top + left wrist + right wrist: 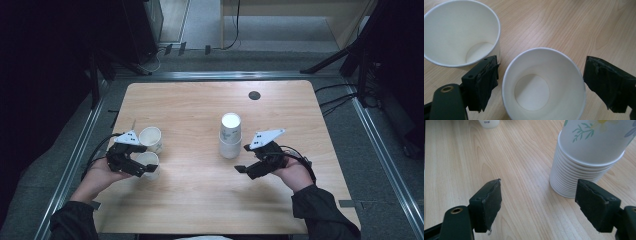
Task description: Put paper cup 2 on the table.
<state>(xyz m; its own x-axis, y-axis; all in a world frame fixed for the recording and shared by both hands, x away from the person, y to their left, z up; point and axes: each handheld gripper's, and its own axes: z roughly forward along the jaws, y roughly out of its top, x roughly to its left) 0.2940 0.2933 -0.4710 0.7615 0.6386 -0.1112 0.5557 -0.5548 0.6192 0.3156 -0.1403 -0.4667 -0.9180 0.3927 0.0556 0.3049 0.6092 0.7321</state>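
My left gripper [541, 82] straddles the near paper cup [544, 85], jaws spread, beside the second cup [456, 32]. My right gripper [539, 202] gapes empty just short of the cup stack [584, 167]; I judge its next move is pinching the stack's top cup.

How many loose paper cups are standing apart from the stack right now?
2. One cup stands upright between the open jaws of the left gripper; the other cup stands just beyond it. The stack holds many nested cups, too tight to count.
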